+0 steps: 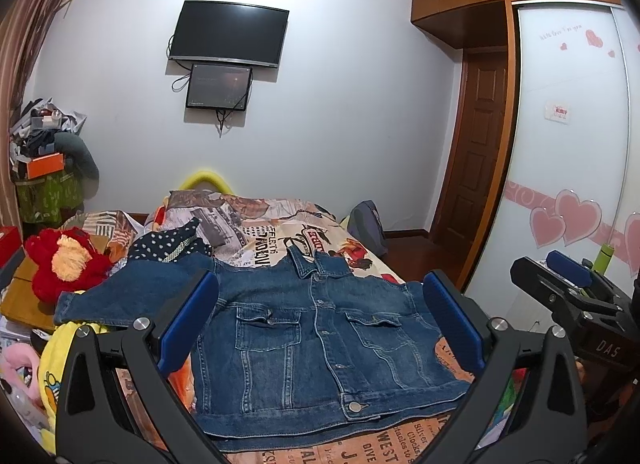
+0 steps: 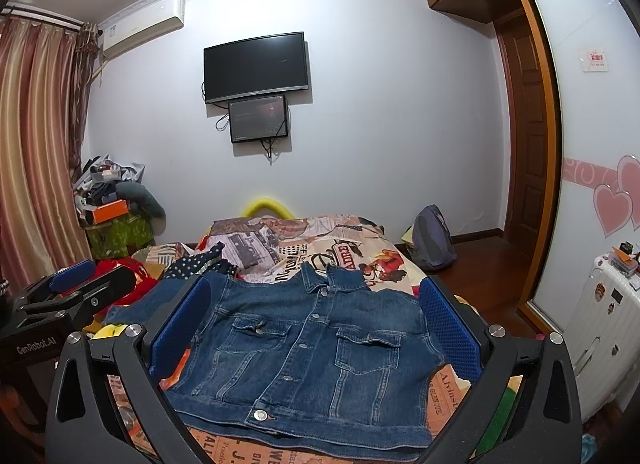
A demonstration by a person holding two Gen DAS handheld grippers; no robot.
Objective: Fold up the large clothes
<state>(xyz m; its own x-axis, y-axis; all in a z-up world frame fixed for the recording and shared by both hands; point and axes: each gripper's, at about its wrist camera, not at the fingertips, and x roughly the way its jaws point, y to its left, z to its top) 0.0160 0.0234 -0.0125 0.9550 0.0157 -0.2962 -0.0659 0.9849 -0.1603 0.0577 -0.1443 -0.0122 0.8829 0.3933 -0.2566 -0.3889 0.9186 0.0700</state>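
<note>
Both tools hover with jaws wide, empty: left tool point(image 1: 320, 324), right tool point(image 2: 316, 328). The denim jacket point(image 1: 320, 344) lies flat on the bed point(image 1: 280, 236) directly ahead. Grip the outstretched sleeve point(image 1: 120, 296) near its cuff, then fold it across the buttoned front.

Pale wall point(image 2: 380, 124) bears a television point(image 2: 256, 66); striped curtains point(image 2: 32, 144) hang left.

Jacket point(image 1: 320, 328) on bed point(image 1: 360, 248) (plush toy point(image 1: 64, 260) left)
</note>
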